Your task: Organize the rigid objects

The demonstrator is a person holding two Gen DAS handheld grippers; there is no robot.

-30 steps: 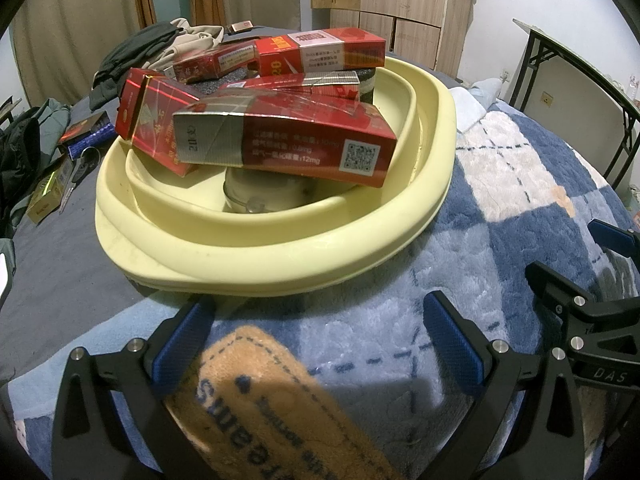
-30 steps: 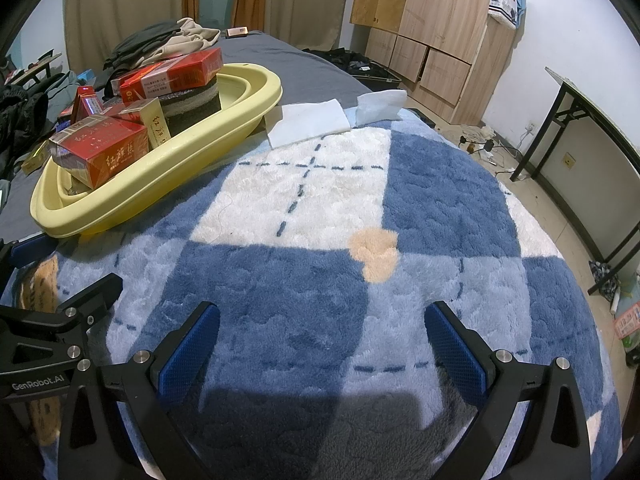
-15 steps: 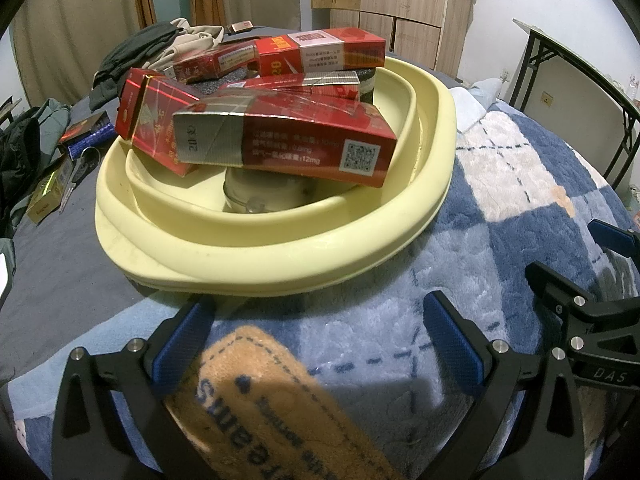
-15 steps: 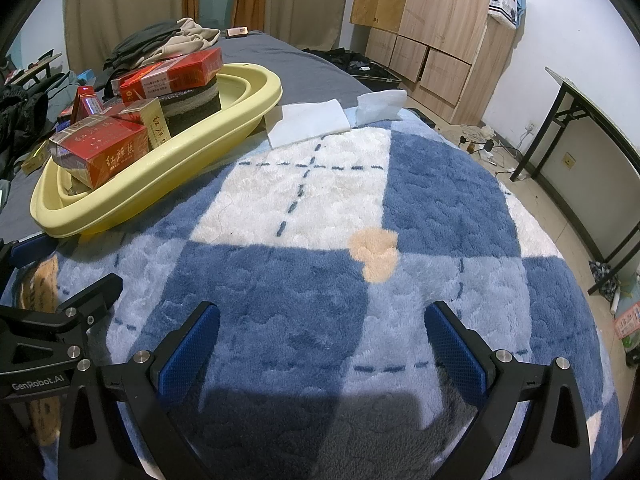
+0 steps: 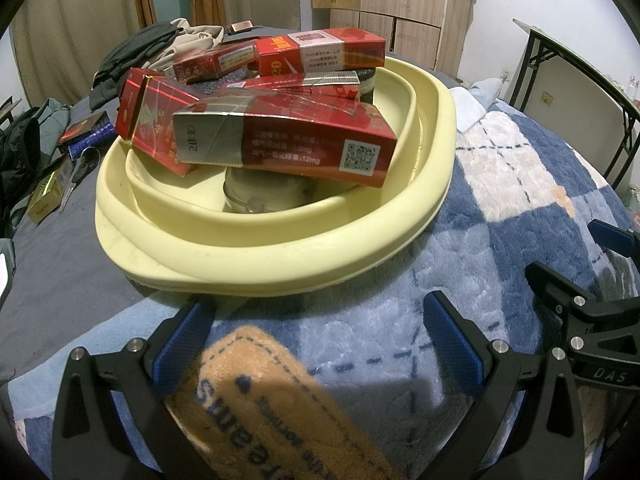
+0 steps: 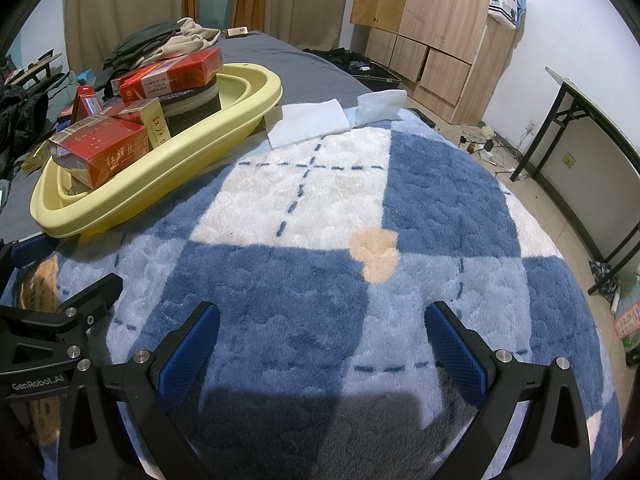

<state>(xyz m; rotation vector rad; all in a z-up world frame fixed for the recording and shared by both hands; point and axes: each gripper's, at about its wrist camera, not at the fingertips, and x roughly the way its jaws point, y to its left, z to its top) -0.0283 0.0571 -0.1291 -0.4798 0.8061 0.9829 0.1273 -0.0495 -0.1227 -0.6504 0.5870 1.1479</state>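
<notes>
- The red cartons (image 5: pixel 286 142) lay heaped in the yellow basin (image 5: pixel 280 260), which rested on the plaid blanket (image 6: pixel 440 200).
- The front carton's long axis ran left-right, crosswise to the left gripper (image 5: pixel 316 334), straight ahead and just above it.
- The left gripper sat nearer, its 2 fingers spread and empty.
- The right gripper (image 6: pixel 320 338) hovered gaping and empty over bare blanket, the basin well off to its left.
</notes>
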